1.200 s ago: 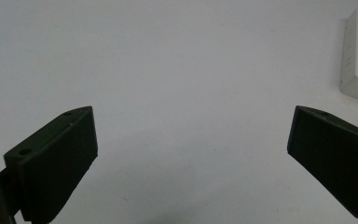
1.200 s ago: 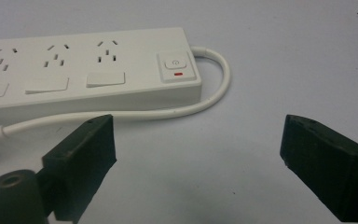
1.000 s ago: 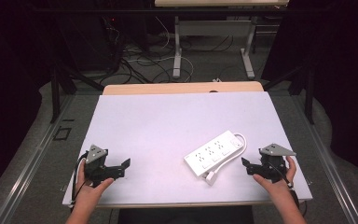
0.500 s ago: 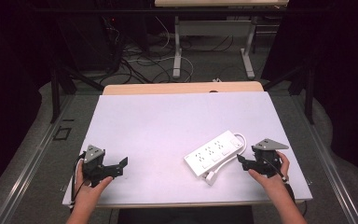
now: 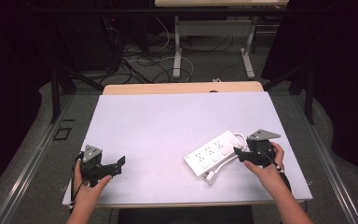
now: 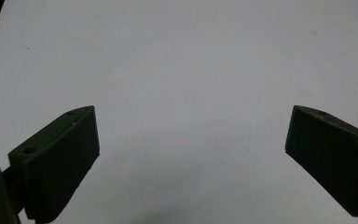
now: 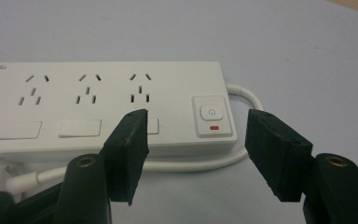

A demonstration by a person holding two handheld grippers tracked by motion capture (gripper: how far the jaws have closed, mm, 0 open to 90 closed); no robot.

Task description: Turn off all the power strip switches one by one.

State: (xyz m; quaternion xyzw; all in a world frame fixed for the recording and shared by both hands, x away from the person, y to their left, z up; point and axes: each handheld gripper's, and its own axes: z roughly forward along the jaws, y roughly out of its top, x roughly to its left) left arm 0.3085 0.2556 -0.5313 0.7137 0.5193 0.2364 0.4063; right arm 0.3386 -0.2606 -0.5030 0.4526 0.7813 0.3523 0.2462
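While the left gripper (image 5: 103,168) is idling near the table's (image 5: 168,121) front left corner, jaws parted and empty, the right gripper (image 5: 243,156) is sitting against the switch end of the white power strip (image 5: 214,151), probably lining up a grasp. In the left gripper view, the jaws are gaping wide over bare tabletop. In the right gripper view, the jaws are standing open astride the strip's power switch (image 7: 210,116) and looping cord (image 7: 186,164), clamping nothing.
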